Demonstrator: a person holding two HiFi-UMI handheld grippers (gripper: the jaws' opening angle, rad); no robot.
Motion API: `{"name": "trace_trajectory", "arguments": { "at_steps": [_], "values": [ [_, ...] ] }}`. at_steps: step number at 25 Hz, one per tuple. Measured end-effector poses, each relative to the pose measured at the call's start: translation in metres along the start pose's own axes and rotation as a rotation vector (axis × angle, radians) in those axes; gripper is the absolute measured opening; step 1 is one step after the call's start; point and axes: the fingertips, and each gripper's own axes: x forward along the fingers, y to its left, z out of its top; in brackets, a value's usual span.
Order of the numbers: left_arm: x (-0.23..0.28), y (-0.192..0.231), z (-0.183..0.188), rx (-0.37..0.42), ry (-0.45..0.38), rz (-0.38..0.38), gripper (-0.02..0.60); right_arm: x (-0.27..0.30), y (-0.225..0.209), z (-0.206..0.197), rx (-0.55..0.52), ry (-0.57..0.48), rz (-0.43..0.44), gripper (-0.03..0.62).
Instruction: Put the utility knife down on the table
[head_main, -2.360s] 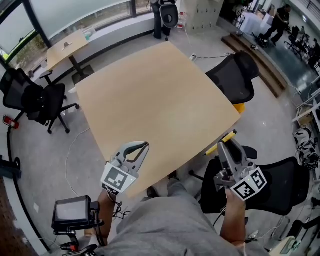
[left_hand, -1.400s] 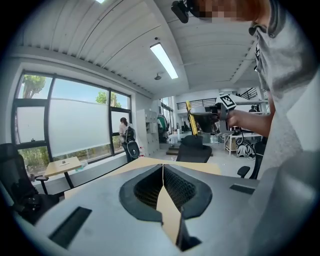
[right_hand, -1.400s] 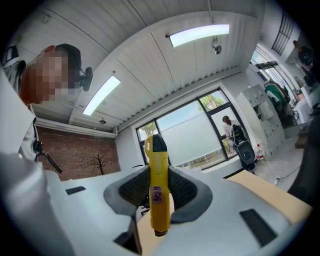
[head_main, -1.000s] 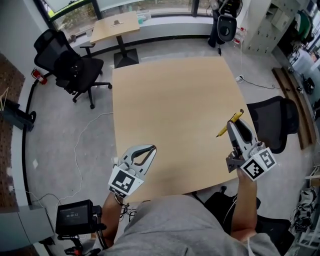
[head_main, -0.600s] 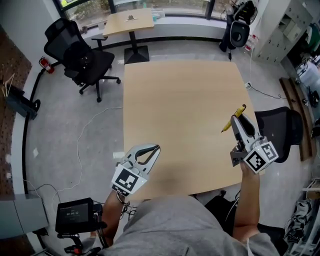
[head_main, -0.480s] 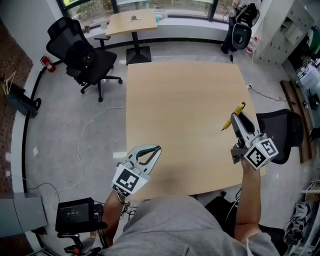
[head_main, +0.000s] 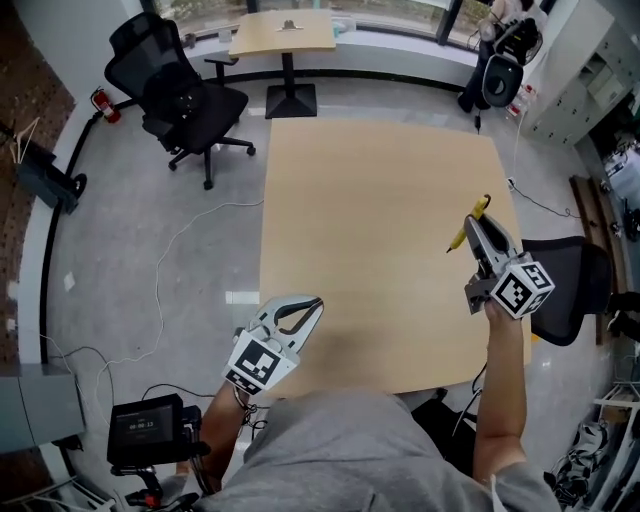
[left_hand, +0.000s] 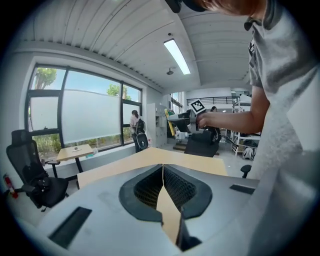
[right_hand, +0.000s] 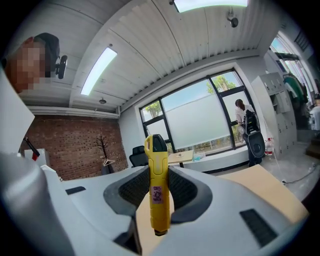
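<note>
Right tongs gripping yellow utility knife over table, left tongs closed

Above the table's near left corner: left gripper. Over the right edge: right gripper, utility knife clamped between its jaws, pointing toward the far side. Just right of the table: office chair. Beyond the far left corner: second office chair, with a small table behind it. On the floor, near left: monitor.
</note>
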Motion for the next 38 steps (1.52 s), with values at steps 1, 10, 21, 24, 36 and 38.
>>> {"name": "trace_trajectory", "arguments": {
  "at_steps": [1, 10, 21, 24, 36, 38],
  "values": [
    [0.004, 0.000, 0.002, -0.019, -0.009, 0.013, 0.006, 0.004, -0.006, -0.001, -0.007, 0.007, 0.006, 0.117],
    [0.030, 0.007, 0.026, -0.039, 0.023, 0.028, 0.006, 0.042, -0.033, 0.012, -0.048, 0.100, 0.039, 0.117],
    [0.032, 0.018, 0.013, -0.063, 0.047, 0.038, 0.006, 0.071, -0.051, -0.030, -0.080, 0.207, 0.052, 0.117],
    [0.031, 0.021, 0.010, -0.069, 0.054, 0.047, 0.006, 0.080, -0.058, -0.043, -0.073, 0.235, 0.052, 0.117],
    [0.031, 0.027, 0.009, -0.087, 0.070, 0.056, 0.006, 0.106, -0.074, -0.077, -0.064, 0.319, 0.053, 0.117],
    [0.032, 0.026, 0.009, -0.092, 0.071, 0.052, 0.006, 0.109, -0.077, -0.081, -0.066, 0.332, 0.053, 0.117]
  ]
}}
